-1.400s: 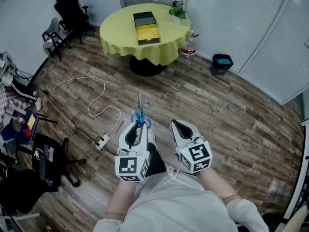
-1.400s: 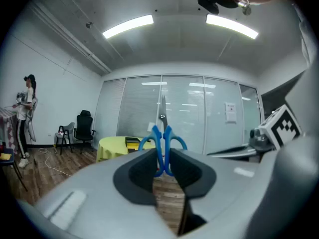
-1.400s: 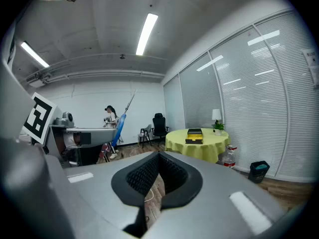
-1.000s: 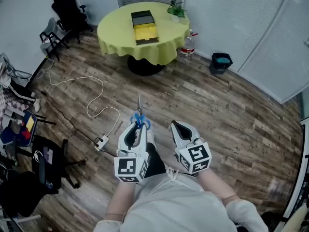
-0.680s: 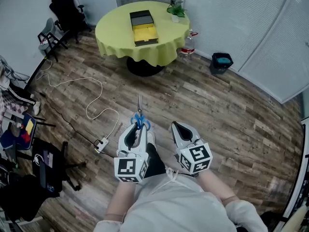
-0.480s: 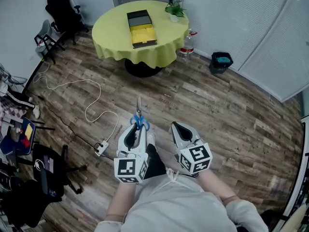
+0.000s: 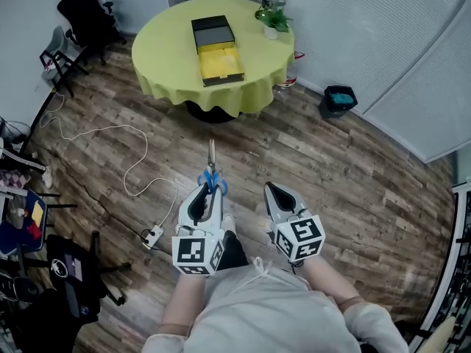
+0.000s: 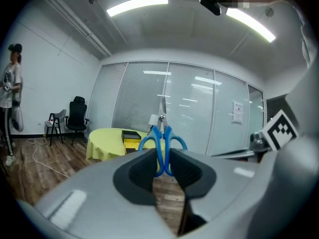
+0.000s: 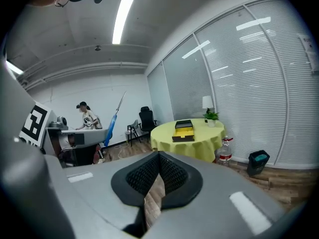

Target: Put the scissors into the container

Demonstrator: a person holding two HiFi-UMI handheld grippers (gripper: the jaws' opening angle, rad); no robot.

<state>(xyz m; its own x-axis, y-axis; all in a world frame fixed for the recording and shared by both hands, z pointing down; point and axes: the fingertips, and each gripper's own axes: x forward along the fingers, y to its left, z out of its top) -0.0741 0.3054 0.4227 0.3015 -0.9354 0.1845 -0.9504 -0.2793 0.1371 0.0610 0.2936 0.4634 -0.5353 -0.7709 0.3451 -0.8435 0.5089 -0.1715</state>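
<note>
Blue-handled scissors (image 7: 212, 173) stick out forward from my left gripper (image 7: 210, 192), blades pointing toward the table. In the left gripper view the pads are shut on the scissors (image 8: 162, 141) at the handle loops, in the left gripper (image 8: 160, 157). The container (image 7: 217, 41), a black box with a yellow inside, lies on the round yellow-clothed table (image 7: 165, 46) ahead, well apart from both grippers. My right gripper (image 7: 271, 190) is held beside the left, shut and with nothing in it (image 9: 158, 157). The container (image 9: 183, 130) also shows in the right gripper view.
A potted plant (image 7: 274, 18) and a lamp stand at the table's far edge. A water bottle (image 7: 288, 75) and a teal bin (image 7: 339, 98) sit right of the table. A white cable with a power strip (image 7: 152, 235) lies on the wood floor at left, and black chairs (image 7: 79, 6) stand at far left.
The table and container have grown larger and come nearer in the head view. Both grippers keep their pose, the scissors still in the left one.
</note>
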